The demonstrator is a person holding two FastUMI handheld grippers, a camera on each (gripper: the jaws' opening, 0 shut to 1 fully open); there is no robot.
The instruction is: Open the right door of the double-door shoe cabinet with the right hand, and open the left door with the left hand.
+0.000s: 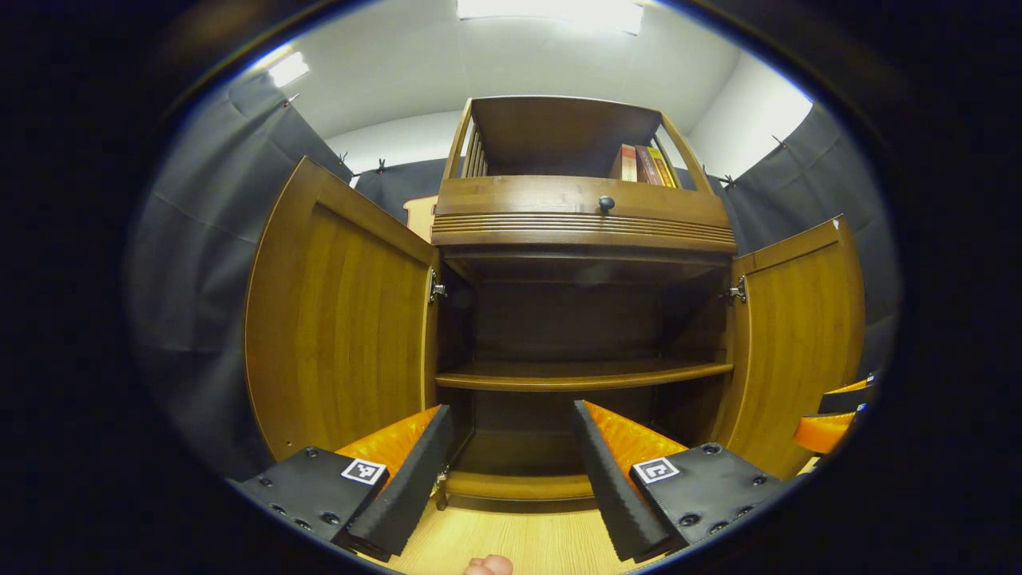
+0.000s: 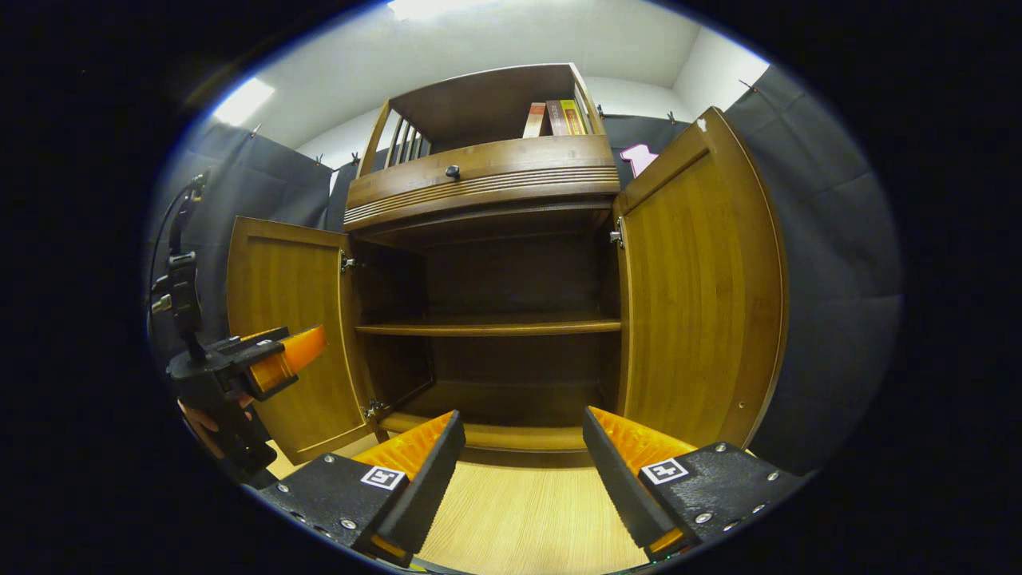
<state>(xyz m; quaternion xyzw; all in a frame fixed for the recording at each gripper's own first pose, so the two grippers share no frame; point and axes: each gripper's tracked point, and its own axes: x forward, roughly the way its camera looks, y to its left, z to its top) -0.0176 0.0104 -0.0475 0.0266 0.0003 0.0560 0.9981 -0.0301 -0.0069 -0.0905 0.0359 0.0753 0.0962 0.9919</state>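
Observation:
The brown wooden shoe cabinet [image 1: 583, 231] stands in front of me with both doors swung wide. Its left door [image 1: 339, 319] [image 2: 287, 319] and right door [image 1: 798, 327] [image 2: 699, 295] hang outward on their hinges. Inside I see a bare shelf [image 1: 583, 374] [image 2: 491, 327] and a dark lower bay. My left gripper [image 1: 511, 419] is open, holding nothing, a short way before the cabinet's base. My right gripper [image 2: 523, 427] is likewise open with nothing between its fingers. In the right gripper view the left gripper [image 2: 299, 347] shows beside the left door, held by a hand.
A drawer with a small dark knob [image 1: 606, 203] sits above the doors. Several books [image 1: 643, 164] lean in the open top shelf. Light wooden floor [image 2: 527, 519] runs up to the cabinet base. Black cloth walls close in on both sides.

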